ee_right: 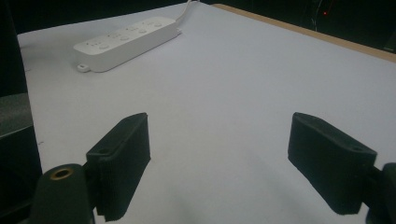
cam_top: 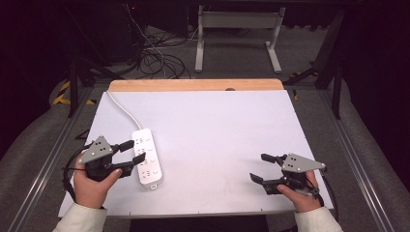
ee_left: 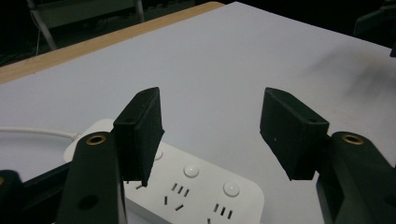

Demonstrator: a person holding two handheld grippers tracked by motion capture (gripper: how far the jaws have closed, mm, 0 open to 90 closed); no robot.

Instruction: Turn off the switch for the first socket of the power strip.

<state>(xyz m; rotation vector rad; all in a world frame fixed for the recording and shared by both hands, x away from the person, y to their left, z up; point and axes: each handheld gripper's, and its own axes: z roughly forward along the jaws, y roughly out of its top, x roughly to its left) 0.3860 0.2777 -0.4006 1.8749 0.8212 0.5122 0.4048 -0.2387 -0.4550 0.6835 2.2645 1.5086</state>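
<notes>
A white power strip [cam_top: 147, 155] lies on the left part of the white table top [cam_top: 217, 125], and its white cord [cam_top: 121, 107] runs off toward the far left corner. My left gripper [cam_top: 133, 152] hovers at the strip's left side, jaws open and pointing right. In the left gripper view the strip [ee_left: 201, 186] lies just below the left gripper [ee_left: 212, 119], with nothing between the pads. My right gripper [cam_top: 258, 167] is held low near the front right, open and empty, pointing left. The right gripper view shows the strip [ee_right: 126, 39] far beyond the right gripper [ee_right: 219, 128].
A wooden strip [cam_top: 193, 85] borders the table's far edge. Beyond it, on the floor, are tangled cables [cam_top: 154, 60] and a white frame with two legs [cam_top: 237, 34]. Metal rails [cam_top: 355, 159] run along both sides of the table.
</notes>
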